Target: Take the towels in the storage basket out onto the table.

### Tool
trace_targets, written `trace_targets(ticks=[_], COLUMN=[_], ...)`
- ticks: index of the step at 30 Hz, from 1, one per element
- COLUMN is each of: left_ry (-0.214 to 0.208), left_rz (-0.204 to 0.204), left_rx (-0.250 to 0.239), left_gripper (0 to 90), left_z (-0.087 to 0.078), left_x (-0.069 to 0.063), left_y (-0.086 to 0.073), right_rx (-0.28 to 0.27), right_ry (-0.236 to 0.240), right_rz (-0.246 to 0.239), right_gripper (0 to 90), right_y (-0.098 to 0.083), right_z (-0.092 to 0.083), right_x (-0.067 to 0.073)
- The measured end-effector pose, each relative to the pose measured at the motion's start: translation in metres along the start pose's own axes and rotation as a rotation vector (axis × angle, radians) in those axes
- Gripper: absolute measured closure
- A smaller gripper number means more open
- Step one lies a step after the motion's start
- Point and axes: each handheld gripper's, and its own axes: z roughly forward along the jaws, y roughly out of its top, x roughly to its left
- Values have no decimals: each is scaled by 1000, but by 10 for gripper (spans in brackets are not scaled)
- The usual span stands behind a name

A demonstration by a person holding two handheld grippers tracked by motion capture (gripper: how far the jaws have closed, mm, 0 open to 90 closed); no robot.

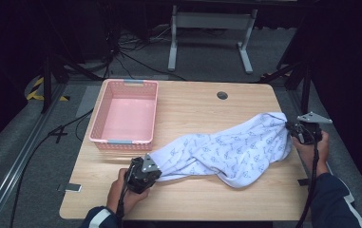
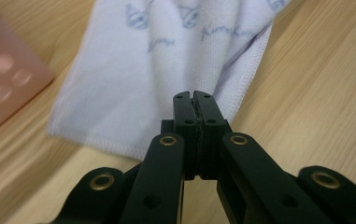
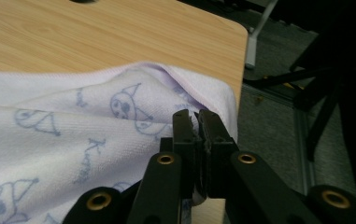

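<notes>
Left gripper (image 1: 146,172) is seen pressed together on a corner of the towel (image 1: 231,147), at about 7 o'clock on the table (image 1: 193,107). In the left gripper view the jaws of the left gripper (image 2: 195,95) are closed flat, with the towel (image 2: 166,60) hem caught just at the tips. Right gripper (image 1: 296,131) is pinching the opposite end near the table's 3 o'clock edge; in the right gripper view the right gripper (image 3: 195,115) has cloth visibly squeezed between its jaws, the towel (image 3: 73,135) bunched at 9 o'clock from them.

The towel is stretched between the two, twisted and sagging in the middle, lying on the table from 7 to 3 o'clock.

Risks, as judged: the left bite looks thin, only the hem edge, so a slip-out is likely if the towel is pulled taut or shaken. The twist in the middle could be locked in if both ends are pulled apart, giving a crooked spread or fold. The right end is held past the table corner, so a drop there would probably send the cloth to the floor (image 1: 36,142).

Around: a pink basket (image 1: 103,124) stands at 10 o'clock, just beside the left end of the towel; it could be snagged or shoved if the cloth is swung that way. A grommet hole (image 1: 222,95) is seen at 12 o'clock, well apart. Nothing else lies on the table between the grippers.
</notes>
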Motion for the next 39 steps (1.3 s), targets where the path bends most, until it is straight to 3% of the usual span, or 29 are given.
trace_targets(ticks=[1, 2, 3, 4, 6, 8, 10, 12, 14, 15, 16, 18, 19, 20, 21, 23, 25, 27, 29, 31, 33, 35, 37, 39], left_ry=[20, 42, 42, 48, 87, 73, 82, 10, -73, -73, -100, -142, -161, -161, -164, -171, -195, -199, -191, -156, -143, -144, -139, -123], left_rz=[-11, -54, -54, -93, -115, -77, -27, 36, 98, 98, 123, 168, 187, 187, 198, 178, 170, 177, 187, 189, 186, 183, 185, 186], left_rx=[-17, -50, -50, -71, -105, -121, -128, -183, -203, -203, -194, -158, -124, -124, -102, -82, -72, -63, -52, -46, -50, -46, -49, -48], left_gripper=[893, 893, 892, 892, 885, 854, 744, 657, 586, 569, 569, 539, 510, 501, 501, 452, 455, 455, 456, 460, 452, 457, 476, 560], left_z=[-3, -6, -6, -7, -7, -5, -7, -12, -11, -11, -10, 1, 12, 12, 17, 29, 38, 46, 53, 57, 61, 63, 65, 66], left_x=[4, 14, 14, 20, 27, 23, 14, 4, -7, -7, -10, -20, -23, -23, -24, -23, -20, -19, -20, -21, -20, -19, -18, -18], left_y=[-4, -7, -7, -8, -5, -1, 3, 7, 12, 12, 13, 17, 19, 19, 21, 23, 25, 29, 33, 35, 38, 39, 41, 42], right_rx=[13, 14, 14, 14, 13, 19, 7, 6, -28, -28, -54, -77, -102, -102, -106, -106, -86, -62, -34, -10, 11, 31, 31, 30], right_ry=[4, 11, 11, 18, 4, 1, 31, 71, 143, 143, 201, 257, 373, 373, 405, 472, 565, 620, 716, 720, 709, 699, 698, 688], right_rz=[16, 31, 31, 42, 34, -20, -5, -9, -24, -24, -42, -94, -152, -152, -177, -263, -295, -393, -472, -541, -570, -578, -554, -547], right_gripper=[858, 858, 858, 857, 854, 788, 644, 577, 546, 546, 540, 528, 520, 520, 519, 505, 503, 489, 473, 429, 378, 392, 439, 462], right_y=[-2, -2, -2, -2, -2, 1, 4, 7, 12, 12, 16, 21, 24, 24, 24, 20, 14, 7, -2, -8, -13, -15, -16, -16], right_z=[5, 6, 6, 8, 11, 11, 7, 0, -15, -15, -24, -37, -47, -47, -49, -55, -57, -60, -62, -60, -55, -49, -43, -40], right_x=[-6, -8, -8, -11, -12, -7, -3, 1, 10, 10, 18, 37, 61, 61, 72, 107, 137, 165, 194, 211, 220, 221, 219, 218])
